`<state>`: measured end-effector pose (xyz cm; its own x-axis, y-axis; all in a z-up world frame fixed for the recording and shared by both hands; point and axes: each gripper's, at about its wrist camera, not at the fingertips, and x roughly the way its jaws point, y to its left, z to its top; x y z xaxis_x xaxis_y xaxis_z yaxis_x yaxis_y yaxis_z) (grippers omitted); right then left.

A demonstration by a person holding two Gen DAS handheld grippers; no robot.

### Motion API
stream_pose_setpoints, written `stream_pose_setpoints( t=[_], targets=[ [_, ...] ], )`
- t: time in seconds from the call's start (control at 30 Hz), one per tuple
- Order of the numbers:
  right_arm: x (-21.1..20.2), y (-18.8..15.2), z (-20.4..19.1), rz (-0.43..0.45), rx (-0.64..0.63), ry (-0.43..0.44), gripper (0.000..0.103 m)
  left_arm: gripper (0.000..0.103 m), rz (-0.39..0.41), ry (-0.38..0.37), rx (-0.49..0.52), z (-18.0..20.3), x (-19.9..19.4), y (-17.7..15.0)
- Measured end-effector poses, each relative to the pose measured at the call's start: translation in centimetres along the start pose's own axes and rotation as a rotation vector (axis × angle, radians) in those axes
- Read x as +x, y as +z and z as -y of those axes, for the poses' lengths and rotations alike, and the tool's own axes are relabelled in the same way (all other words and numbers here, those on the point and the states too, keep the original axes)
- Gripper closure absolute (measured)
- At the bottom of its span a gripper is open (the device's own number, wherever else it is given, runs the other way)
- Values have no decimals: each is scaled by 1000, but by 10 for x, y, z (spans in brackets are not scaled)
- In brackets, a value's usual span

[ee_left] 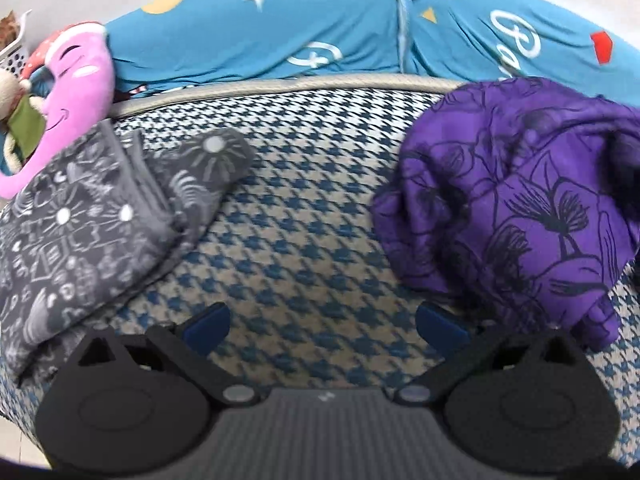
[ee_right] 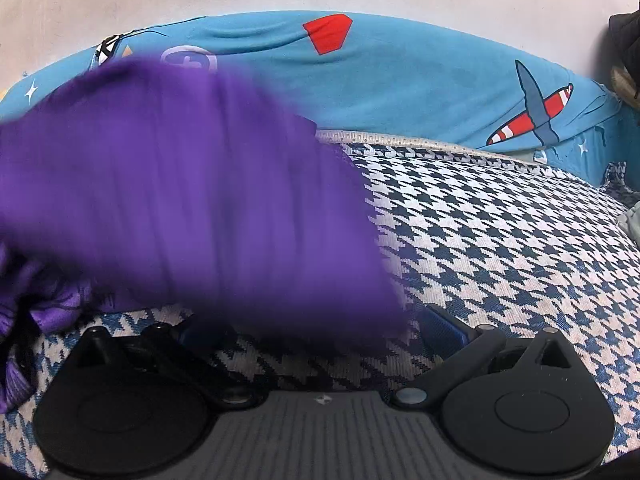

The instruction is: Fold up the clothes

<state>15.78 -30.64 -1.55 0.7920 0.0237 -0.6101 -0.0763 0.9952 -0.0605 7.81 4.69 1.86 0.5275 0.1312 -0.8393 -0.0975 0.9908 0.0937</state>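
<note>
Right then, quick notes, both wrist views:

Surface: houndstooth cover (ee_left: 312, 216), blue-and-white, w/ pale piped edge along the far side.

Behind it: blue printed sheet (ee_left: 248, 36) w/ stars, lettering, a red patch; in right view it also showed a red-striped plane print. Pale wall above.

Purple garment (ee_left: 516, 200): floral line print, bunched in a heap on the cover, right of centre in left view, near the far edge. In right view it (ee_right: 180, 200) filled the left half, heavily blurred, a flap hanging over the left blue pad; whether it touched that pad, can't tell.

Grey garment (ee_left: 100, 208): white doodle print, folded, lay flat at left of the cover, well apart from the purple one.

Pink plush toy (ee_left: 72, 92): smiling face, at far left, just beyond the grey garment, partly over it.

White basket (ee_left: 16, 52): far left edge, mostly cut off.

Left gripper (ee_left: 322, 322): jaws spread wide, nothing betw. the blue pads, bare houndstooth under them; purple heap just beside its right pad.

Right gripper (ee_right: 320, 332): jaws spread apart; right pad clear, left pad mostly hidden by purple blur. No clamp on cloth visible.
</note>
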Motion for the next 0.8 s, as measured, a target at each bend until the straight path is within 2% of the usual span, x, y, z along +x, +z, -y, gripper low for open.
stream_pose_setpoints(
  t=[0.3,0.47,0.53,0.8],
  targets=[
    [0,0,1,0,1,1,0,0,-18,-7,121,38,-2,-5],
    [-1,0,1,-1,1,0,0,0,-2,-31,121,38,-9,-3],
    [0,0,0,-1,1,0,0,0,-22,-30,122,36,-6,-2],
    [0,0,1,-1,0,0,0,0,1,-33,67,20,-8,5]
  ],
)
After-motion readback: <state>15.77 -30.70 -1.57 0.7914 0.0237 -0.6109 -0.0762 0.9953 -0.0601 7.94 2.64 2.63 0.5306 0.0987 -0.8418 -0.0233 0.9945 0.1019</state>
